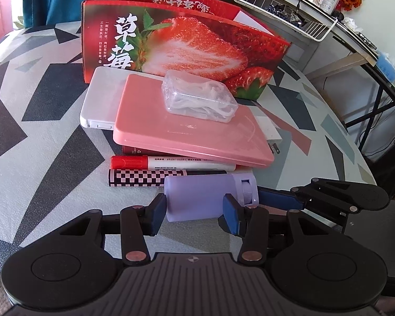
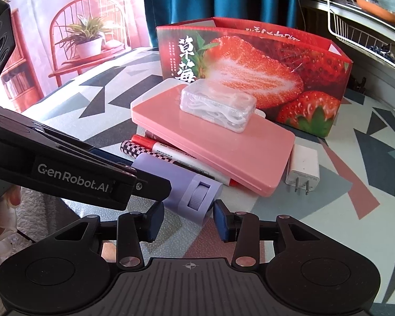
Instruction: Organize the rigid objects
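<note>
A lilac plastic case with a ribbed wheel (image 1: 202, 197) (image 2: 194, 192) lies on the patterned table in front of a pile. My left gripper (image 1: 194, 212) has its pads on both sides of the case's body. My right gripper (image 2: 188, 220) straddles the case's wheel end, jaws apart with small gaps. Behind it lie a checkered tube (image 1: 142, 181), a red-capped marker (image 1: 171, 163) (image 2: 171, 152), a pink flat case (image 1: 187, 129) (image 2: 216, 144), a white flat case (image 1: 102, 97) and a clear box of white cable (image 1: 200, 96) (image 2: 218, 106).
An open strawberry-print carton (image 1: 187, 44) (image 2: 266, 73) stands behind the pile. A white plug charger (image 2: 302, 168) lies right of the pink case. A white wire basket (image 1: 281, 2) and a shelf stand at the far right. The table edge curves off at the right.
</note>
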{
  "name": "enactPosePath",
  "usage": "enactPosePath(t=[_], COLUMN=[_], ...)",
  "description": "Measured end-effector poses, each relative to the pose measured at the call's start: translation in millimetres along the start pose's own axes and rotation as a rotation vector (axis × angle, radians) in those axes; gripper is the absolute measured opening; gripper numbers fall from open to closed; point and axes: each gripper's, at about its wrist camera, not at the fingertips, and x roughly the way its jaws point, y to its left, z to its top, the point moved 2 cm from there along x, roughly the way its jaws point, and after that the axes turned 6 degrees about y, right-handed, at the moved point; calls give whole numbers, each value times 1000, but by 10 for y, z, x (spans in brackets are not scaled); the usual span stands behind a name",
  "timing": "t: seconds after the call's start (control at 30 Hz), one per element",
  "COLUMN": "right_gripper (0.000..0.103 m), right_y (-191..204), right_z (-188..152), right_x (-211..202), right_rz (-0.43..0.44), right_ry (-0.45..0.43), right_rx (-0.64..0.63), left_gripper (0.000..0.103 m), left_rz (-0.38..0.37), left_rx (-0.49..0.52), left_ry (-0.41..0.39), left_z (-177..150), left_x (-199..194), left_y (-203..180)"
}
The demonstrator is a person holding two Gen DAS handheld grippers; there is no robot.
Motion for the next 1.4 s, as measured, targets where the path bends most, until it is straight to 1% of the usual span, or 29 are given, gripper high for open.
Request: enactPosePath(t=[0.17, 0.33, 0.4, 0.6, 0.77, 0.93, 1.07, 1.17, 1.27, 1.33, 1.4], right_gripper=[38, 38, 38, 38, 38, 38, 39, 39, 40, 40, 41], right_y=[11, 18, 7, -47, -103, -248, -392, -518, -648, -728, -795], right_z=[25, 122, 194, 539, 855, 1208, 1537, 1788, 1998, 2094, 2146], right_x=[-107, -249, -315, -475, -509, -413, -283, -152, 31, 167, 290], right_rz=[-5, -3, 7, -6, -57, -97, -124, -126, -114, -105, -93], right_ry=[-25, -60, -77, -147, -196, -222, -239, -241, -226, -210, -182], right_rx=[3, 9, 17, 4, -50, -89, -115, -108, -84, -60, -17], left_gripper=[50, 49, 49, 50, 50, 50, 50, 50, 55, 56, 61], left_rz=[0, -11, -25, -46, -50, -69, -59, -56, -76, -59, -44], left_rx=[14, 9, -8, -22, -13, -54, -65, -90, -136, -140, -127], left_ry=[-33, -80, -87, -160, -204, -228, -229, -236, -241, -224, -192], left_z=[31, 124, 218, 541, 855, 1244, 1597, 1842, 1997, 2085, 2148], left_x=[-135, -292, -364, -539, -596, -517, -409, -322, -184, -69, 43], left_y=[-35, -23, -9, 0, -24, 33, 86, 148, 227, 236, 232])
